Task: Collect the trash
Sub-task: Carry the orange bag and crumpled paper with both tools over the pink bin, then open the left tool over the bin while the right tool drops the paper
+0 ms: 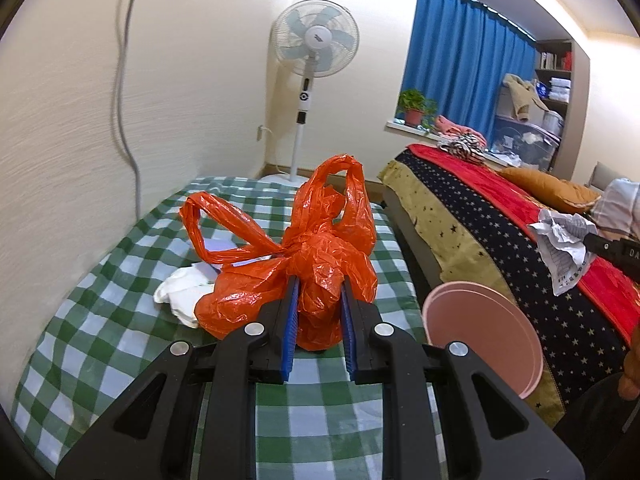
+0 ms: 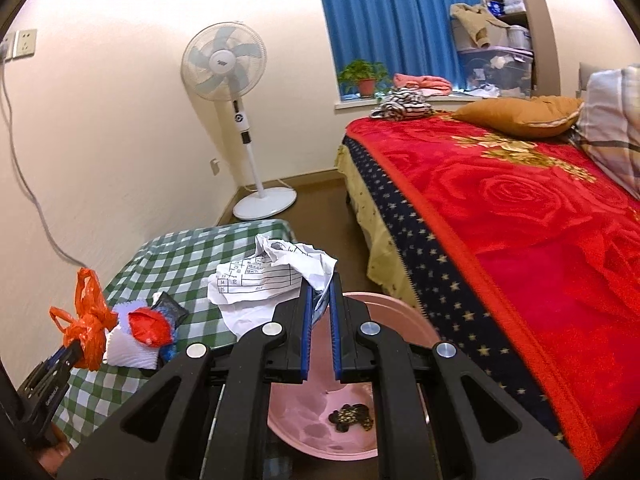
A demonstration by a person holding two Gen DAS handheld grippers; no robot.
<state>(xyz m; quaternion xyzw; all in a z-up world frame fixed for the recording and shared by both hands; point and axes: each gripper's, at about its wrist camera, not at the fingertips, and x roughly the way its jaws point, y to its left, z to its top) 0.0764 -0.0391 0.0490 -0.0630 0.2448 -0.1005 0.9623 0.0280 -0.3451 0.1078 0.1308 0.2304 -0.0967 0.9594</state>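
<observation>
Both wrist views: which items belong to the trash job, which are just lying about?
Job: orange bag in left tool; crumpled paper in right tool; pink bin.
Lying about: fan, potted plant, orange pillow, red blanket.

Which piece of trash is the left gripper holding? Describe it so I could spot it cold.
Start at the green checked table along the wall. Near its middle sits an orange plastic bag, knotted with two looped handles, pinched between the left gripper's blue-padded fingers. Unlike the white cloth beside it, it is glossy, crinkled and bright orange.
</observation>
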